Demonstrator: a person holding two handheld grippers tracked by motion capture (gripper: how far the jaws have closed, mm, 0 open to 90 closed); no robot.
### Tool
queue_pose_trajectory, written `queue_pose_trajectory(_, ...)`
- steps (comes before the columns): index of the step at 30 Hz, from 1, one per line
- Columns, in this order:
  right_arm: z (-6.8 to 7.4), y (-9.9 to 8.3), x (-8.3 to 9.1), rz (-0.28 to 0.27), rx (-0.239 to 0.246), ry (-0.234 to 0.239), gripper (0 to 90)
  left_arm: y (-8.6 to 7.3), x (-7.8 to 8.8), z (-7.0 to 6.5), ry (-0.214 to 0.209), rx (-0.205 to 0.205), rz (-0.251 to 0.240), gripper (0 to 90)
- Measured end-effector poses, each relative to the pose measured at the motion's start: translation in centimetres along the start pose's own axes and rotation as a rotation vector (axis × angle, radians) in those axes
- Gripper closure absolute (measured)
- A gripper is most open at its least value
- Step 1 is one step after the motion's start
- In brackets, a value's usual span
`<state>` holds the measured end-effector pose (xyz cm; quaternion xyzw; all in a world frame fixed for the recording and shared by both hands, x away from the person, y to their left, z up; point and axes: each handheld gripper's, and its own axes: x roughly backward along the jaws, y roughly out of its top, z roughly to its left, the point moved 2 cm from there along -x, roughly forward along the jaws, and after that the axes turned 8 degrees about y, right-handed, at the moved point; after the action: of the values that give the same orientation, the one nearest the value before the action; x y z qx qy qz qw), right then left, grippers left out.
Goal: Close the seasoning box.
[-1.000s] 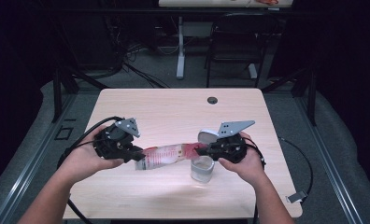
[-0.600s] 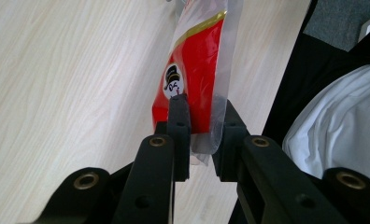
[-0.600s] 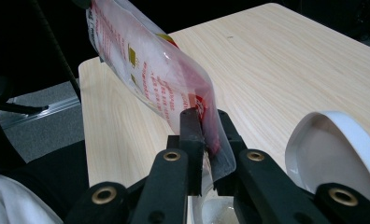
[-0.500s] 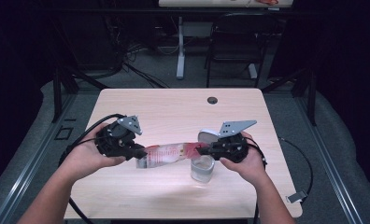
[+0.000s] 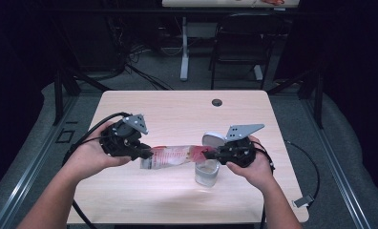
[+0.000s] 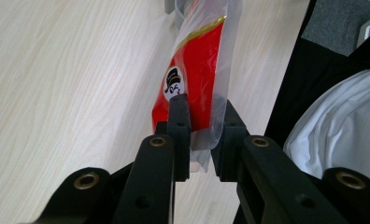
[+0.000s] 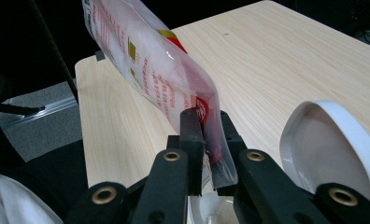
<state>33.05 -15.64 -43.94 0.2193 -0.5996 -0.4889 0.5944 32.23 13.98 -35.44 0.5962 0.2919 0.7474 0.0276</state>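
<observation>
Bag: the clear red-printed bag (image 5: 175,156) hangs stretched between both grippers, over the table's near half, one end above the glass jar (image 5: 206,172) at 5 o'clock.
Change: barely any since a second ago; the bag stays level, so pouring seems not yet begun.
Left gripper (image 6: 202,135): clamped on the bag's end.
Right gripper (image 7: 210,140): clamped on the other end.
Lid: the white lid (image 5: 213,140) lies just behind the jar.
Surface: the pale wooden table (image 5: 177,107).
Room: dark, a chair (image 5: 237,47) at 12 o'clock.
</observation>
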Motion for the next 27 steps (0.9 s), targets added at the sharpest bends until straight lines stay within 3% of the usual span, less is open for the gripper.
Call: queue_pose_trajectory(27,0.0,-0.4,0.4,0.0,-0.012,-0.008,85.6,1.5,0.4,0.3,0.007,-0.022,-0.01,81.9)
